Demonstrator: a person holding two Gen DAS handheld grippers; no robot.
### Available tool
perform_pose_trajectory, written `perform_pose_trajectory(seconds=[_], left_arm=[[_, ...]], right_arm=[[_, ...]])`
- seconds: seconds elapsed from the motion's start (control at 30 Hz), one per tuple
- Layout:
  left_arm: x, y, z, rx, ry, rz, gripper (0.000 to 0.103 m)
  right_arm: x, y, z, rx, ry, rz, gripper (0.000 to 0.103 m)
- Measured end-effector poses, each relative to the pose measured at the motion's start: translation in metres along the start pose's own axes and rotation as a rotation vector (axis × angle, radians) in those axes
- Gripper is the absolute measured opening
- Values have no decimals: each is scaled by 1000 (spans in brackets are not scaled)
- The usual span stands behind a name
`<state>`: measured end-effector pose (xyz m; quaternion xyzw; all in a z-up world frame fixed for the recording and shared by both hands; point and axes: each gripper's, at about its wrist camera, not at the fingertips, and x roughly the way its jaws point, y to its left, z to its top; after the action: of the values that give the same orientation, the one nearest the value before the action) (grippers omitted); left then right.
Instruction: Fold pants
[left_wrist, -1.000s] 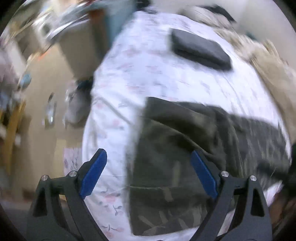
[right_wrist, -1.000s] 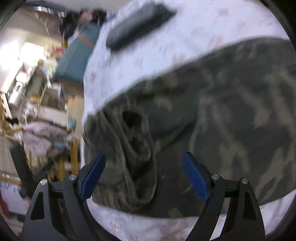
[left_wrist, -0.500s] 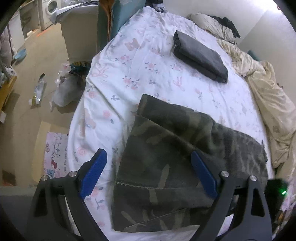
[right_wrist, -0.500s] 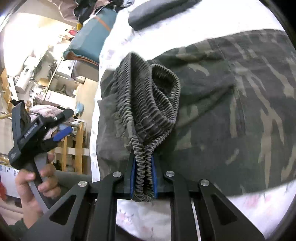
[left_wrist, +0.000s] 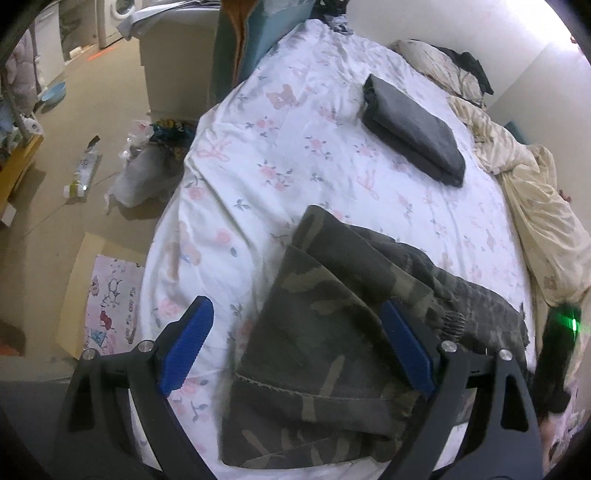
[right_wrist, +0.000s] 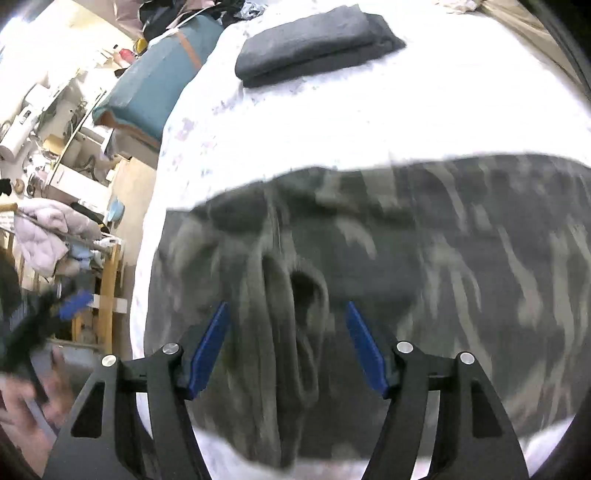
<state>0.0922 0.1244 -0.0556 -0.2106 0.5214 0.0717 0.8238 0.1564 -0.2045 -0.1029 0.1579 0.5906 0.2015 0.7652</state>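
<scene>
Camouflage pants (left_wrist: 332, 332) lie folded over on the white floral bed sheet (left_wrist: 277, 147) near its front edge. My left gripper (left_wrist: 295, 350) is open and empty, hovering above the hem end of the pants. In the right wrist view the pants (right_wrist: 443, 258) are blurred, with the bunched elastic waistband (right_wrist: 295, 314) between the blue pads. My right gripper (right_wrist: 288, 350) is open around the waistband and not holding it. The right gripper also shows at the right edge of the left wrist view (left_wrist: 557, 354).
A folded dark grey garment (left_wrist: 413, 129) lies farther back on the bed. A cream duvet (left_wrist: 535, 206) is heaped along the right side. The floor at left holds a grey bag (left_wrist: 147, 170) and clutter. A teal cushion (right_wrist: 147, 81) leans at the bed's far corner.
My right gripper was shut on the waistband half a second ago and has opened and let it go. The left gripper stayed open and shifted slightly closer over the pants.
</scene>
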Motion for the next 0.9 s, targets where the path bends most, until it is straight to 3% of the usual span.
perform_pose_trajectory(seconds=[0.03, 0.07, 0.1, 0.17, 0.23, 0.33, 0.43, 0.47, 0.5, 0.57, 0.73, 0.83, 0.9], left_arm=[[2, 1, 0, -3, 3, 6, 90], [3, 2, 1, -5, 7, 12, 90], [3, 5, 1, -8, 4, 21, 90], [1, 13, 3, -31, -16, 45, 90], [-1, 20, 3, -54, -30, 56, 90], [2, 25, 5, -49, -33, 95, 90], [9, 31, 6, -68, -2, 102, 90], [10, 33, 5, -81, 7, 100, 90], [11, 35, 4, -85, 15, 103, 90], [13, 40, 0, -80, 32, 107, 90], [24, 60, -29, -104, 177, 58, 90], [38, 68, -59, -125, 256, 35, 89], [48, 69, -77, -136, 303, 12, 84]], right_arm=[[9, 0, 10, 6, 5, 15, 66], [23, 0, 19, 16, 22, 32, 48], [33, 2, 25, 17, 50, 45, 23], [38, 13, 28, -43, 35, 13, 18], [18, 20, 31, -105, -62, 13, 14], [1, -14, 34, 62, -164, 0, 13], [25, -19, 31, -11, -83, -94, 17], [25, -17, 29, -42, -89, -110, 27], [22, -17, 28, -54, -98, -133, 49], [12, -21, 29, -59, -90, -151, 62], [-12, 12, 64, -251, -67, -101, 62], [13, 62, 95, -368, 82, 4, 61], [35, 93, 105, -450, 120, 7, 61]])
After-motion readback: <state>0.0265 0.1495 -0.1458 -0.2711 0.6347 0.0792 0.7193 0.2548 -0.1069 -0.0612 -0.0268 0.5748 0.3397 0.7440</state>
